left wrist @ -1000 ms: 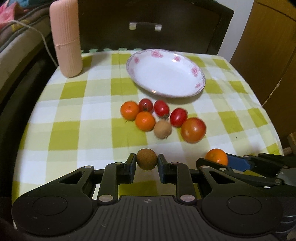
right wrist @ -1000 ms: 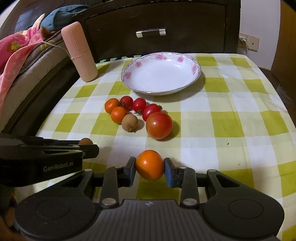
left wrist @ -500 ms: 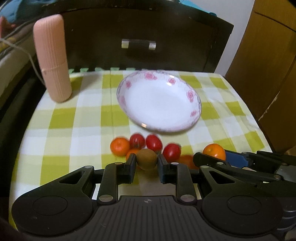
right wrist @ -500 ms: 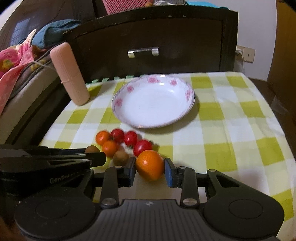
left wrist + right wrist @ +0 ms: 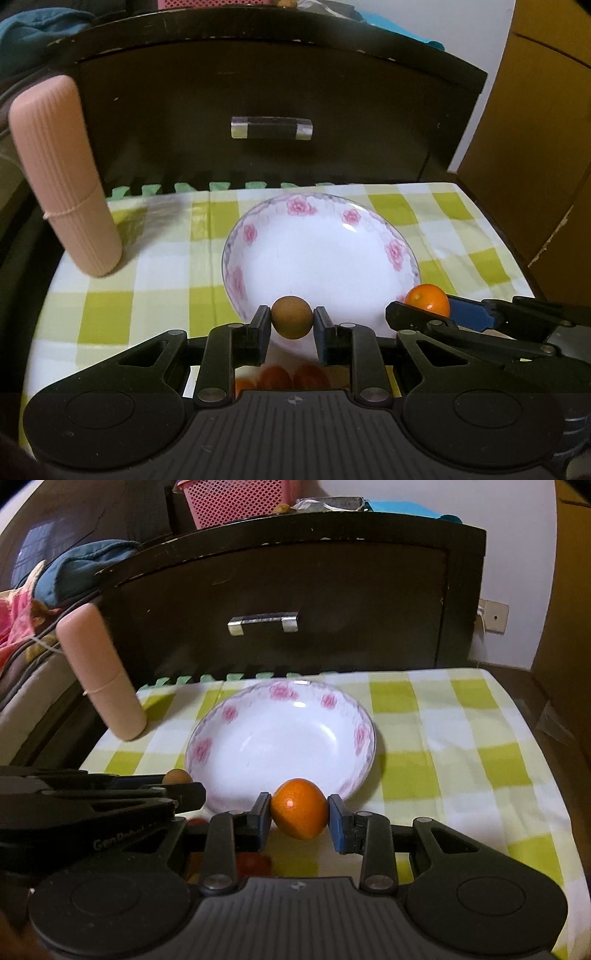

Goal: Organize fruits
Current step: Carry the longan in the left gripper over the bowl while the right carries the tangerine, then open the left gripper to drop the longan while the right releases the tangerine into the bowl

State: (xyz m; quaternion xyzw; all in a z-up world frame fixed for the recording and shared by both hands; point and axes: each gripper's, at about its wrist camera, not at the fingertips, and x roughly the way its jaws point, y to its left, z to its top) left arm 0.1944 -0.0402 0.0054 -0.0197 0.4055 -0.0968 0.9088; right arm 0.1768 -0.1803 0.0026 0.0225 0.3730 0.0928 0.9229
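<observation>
1. While your left tongs clamp the brown fruit at the bowl rim, it hangs ready to drop.
2. Your right tongs pinch the orange alongside, likely for the same bowl.

Left wrist camera sits behind the left gripper, low and close above the near part of the checked tablecloth, facing the far dark cabinet. Right wrist camera sits behind the right gripper, just to the right, facing likewise. Both views share the floral bowl, pink ribbed case and cabinet handle; each catches the other gripper at its edge.
</observation>
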